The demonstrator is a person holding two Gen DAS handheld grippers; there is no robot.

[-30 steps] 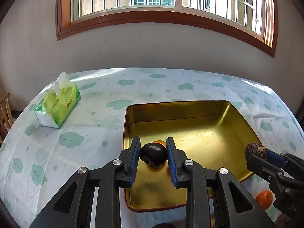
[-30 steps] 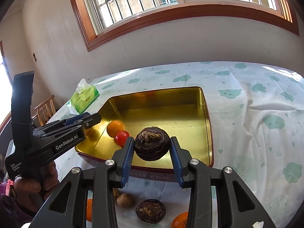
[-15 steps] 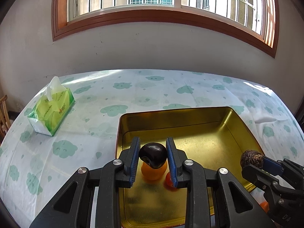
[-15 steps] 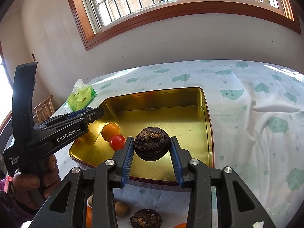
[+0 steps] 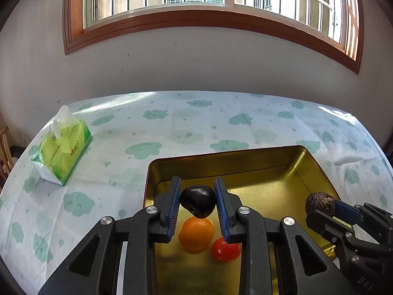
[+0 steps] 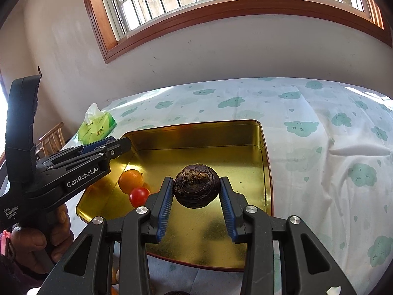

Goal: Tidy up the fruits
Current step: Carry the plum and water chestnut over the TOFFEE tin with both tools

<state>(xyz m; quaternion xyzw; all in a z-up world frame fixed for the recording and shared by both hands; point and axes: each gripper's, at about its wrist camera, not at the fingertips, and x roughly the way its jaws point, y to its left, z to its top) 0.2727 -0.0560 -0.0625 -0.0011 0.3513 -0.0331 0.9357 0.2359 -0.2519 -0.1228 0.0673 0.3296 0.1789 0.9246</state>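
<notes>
Left gripper (image 5: 198, 205): jaws pinching smooth dark chestnut-like fruit (image 5: 198, 204), lower centre, above gold metal tray (image 5: 258, 164) | Right gripper (image 6: 194, 191): jaws pinching rough brown round fruit (image 6: 196, 185) over tray | Orange citrus (image 5: 196, 233), red tomato (image 5: 226, 249) partly hidden behind jaws.

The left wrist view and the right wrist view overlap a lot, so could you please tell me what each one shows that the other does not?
Only the left wrist view shows the smooth dark fruit clamped in the left gripper. Only the right wrist view shows the hand on that gripper's handle. Both show the gold tray holding an orange and a tomato, the tissue pack, and the rough brown fruit gripped by the right gripper.
</notes>
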